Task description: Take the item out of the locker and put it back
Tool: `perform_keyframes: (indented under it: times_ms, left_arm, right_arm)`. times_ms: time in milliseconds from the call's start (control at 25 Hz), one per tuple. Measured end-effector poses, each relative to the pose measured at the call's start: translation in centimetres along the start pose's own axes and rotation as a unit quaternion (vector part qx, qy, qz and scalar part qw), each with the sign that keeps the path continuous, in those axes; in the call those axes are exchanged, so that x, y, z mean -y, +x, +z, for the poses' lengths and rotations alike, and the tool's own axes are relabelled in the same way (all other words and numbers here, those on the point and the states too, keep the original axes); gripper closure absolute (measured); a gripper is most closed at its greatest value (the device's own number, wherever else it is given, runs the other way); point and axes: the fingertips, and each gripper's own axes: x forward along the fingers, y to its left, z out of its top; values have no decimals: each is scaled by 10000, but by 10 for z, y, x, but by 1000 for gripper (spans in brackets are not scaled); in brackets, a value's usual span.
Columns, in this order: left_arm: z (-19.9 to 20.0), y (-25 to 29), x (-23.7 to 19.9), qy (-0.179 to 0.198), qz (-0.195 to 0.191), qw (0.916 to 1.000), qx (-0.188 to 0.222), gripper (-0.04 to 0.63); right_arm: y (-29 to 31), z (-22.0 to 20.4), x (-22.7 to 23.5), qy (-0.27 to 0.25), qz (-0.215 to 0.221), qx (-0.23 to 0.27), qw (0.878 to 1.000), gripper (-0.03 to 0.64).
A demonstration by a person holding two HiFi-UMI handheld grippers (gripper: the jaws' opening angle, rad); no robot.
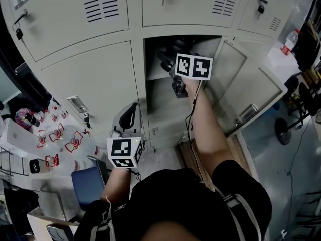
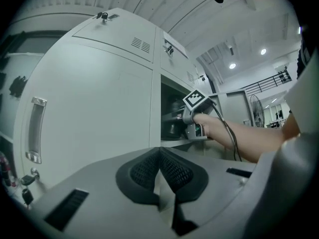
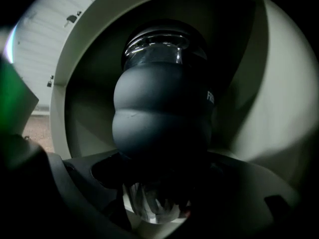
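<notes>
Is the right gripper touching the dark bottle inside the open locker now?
Cannot tell. In the right gripper view the dark bottle stands between the jaws of the right gripper, but deep shadow hides whether they press on it.

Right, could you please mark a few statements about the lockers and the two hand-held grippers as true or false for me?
1. The right hand-held gripper reaches into an open locker. True.
2. A dark bottle sits between the right hand-held gripper's jaws. True.
3. The left hand-held gripper carries a cup. False: its jaws are together with nothing between them, and it is outside the locker.
4. Every locker is closed. False: one door stands swung open, on the right of the compartment that the right hand-held gripper is in.
</notes>
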Motion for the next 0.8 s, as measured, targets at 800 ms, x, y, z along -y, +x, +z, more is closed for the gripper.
perform_keyframes:
  times_ms: [800]
  left_arm:
    - [-6, -8, 39, -8, -502, 9987, -66, 583]
  right_arm:
    - [-88, -30, -16, 360, 207, 191, 9990, 213]
